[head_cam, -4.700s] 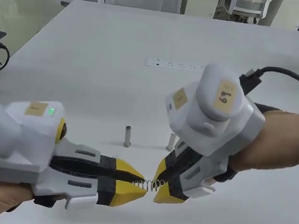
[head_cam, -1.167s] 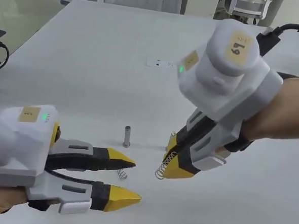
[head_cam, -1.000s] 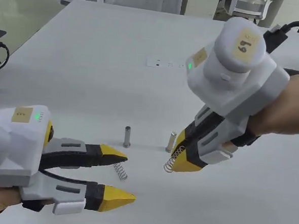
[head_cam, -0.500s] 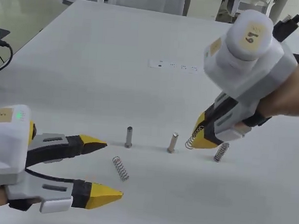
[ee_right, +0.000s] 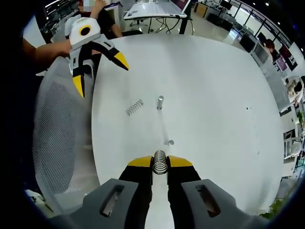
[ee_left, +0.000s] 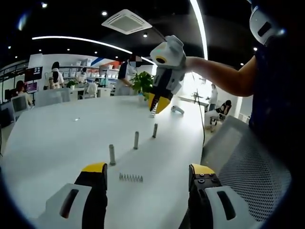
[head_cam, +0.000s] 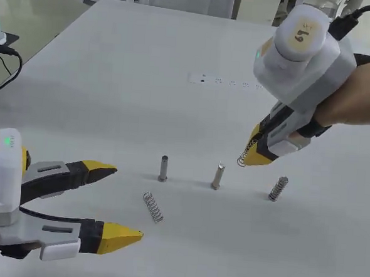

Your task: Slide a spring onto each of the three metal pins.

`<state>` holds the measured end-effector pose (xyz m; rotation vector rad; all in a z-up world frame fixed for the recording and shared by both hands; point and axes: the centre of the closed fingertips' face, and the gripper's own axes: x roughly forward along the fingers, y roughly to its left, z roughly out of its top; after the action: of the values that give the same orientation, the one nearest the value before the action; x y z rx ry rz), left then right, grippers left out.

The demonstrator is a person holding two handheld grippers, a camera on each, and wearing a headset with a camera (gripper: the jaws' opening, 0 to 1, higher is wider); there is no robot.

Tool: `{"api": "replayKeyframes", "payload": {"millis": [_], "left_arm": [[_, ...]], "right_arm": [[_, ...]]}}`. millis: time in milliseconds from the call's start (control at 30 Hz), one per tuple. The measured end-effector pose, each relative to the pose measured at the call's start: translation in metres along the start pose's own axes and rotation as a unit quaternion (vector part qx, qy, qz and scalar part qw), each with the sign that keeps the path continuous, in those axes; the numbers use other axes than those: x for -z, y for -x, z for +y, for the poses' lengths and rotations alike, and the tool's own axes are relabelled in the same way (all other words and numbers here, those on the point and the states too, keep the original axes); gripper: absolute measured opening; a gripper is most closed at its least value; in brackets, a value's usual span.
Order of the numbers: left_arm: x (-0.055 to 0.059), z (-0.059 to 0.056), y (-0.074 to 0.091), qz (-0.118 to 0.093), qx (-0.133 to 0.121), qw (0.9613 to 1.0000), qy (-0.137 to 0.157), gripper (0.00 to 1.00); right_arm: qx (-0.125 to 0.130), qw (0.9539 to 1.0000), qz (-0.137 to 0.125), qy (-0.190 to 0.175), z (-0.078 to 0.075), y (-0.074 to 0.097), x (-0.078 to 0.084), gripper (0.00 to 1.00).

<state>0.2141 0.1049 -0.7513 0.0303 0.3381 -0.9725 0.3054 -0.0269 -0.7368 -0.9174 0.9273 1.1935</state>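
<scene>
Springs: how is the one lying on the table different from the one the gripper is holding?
The loose spring lies flat on the table, with nothing touching it. The held spring is up in the air, pinched in the right gripper. The loose spring sits in front of the open left gripper, while the held spring is raised near the middle pin. Both are thin silver wire coils, and neither is on a pin yet.
</scene>
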Motion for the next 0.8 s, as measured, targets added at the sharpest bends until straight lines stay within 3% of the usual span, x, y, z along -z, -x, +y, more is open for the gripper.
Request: {"api": "replayKeyframes", "payload": {"millis": [367,433,600,800], "left_arm": [[0.000,0.001,0.004,0.000,-0.009,1.0000,0.004,0.67],[0.000,0.001,0.005,-0.001,-0.009,0.9999,0.006,0.67],[0.000,0.001,0.005,-0.002,-0.011,0.9999,0.007,0.67],[0.000,0.001,0.006,-0.002,-0.011,0.9999,0.007,0.67]], "right_arm": [[0.000,0.9996,0.027,0.004,-0.018,-0.026,-0.001,0.08],[-0.013,0.9995,0.027,-0.005,-0.019,-0.031,-0.002,0.08],[-0.014,0.9993,0.035,-0.007,-0.027,-0.043,0.000,0.08],[-0.019,0.9989,0.042,-0.010,-0.025,-0.050,0.002,0.08]]}}
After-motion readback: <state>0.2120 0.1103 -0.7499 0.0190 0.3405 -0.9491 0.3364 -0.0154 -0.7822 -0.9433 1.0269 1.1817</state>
